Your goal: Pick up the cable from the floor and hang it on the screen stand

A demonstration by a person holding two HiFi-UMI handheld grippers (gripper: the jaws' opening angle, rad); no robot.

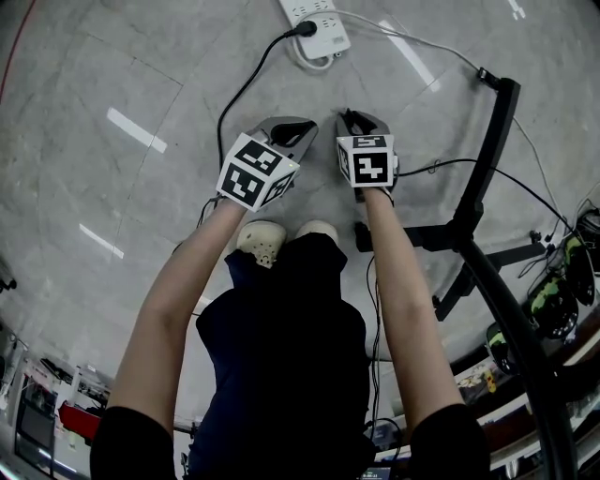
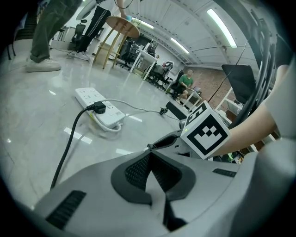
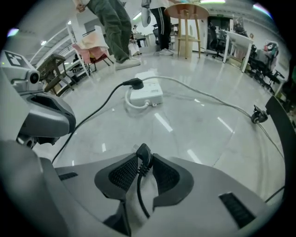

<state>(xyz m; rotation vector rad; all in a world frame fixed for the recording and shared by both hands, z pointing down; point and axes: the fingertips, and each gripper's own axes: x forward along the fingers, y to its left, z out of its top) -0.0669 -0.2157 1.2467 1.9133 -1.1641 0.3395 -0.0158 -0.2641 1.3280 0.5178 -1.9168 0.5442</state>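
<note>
The black cable's plug end (image 3: 143, 156) stands between the pads of my right gripper (image 3: 144, 163), which is shut on it; the thin lead runs back down between the jaws. In the head view the right gripper (image 1: 354, 118) points steeply down at the floor, just left of the black screen stand (image 1: 488, 159). A thin black cable (image 1: 441, 166) runs from that gripper's side toward the stand. My left gripper (image 2: 149, 156) hovers beside it with its pads meeting at the tips and nothing between them; in the head view the left gripper (image 1: 292, 127) is close to the right one.
A white power strip (image 1: 317, 22) lies on the grey floor ahead, with a thick black cord (image 1: 242, 89) plugged in and a white lead (image 1: 412, 39) running toward the stand's top. The stand's base legs (image 1: 441, 239) spread at the right. A person's shoes (image 1: 262, 241) are below the grippers.
</note>
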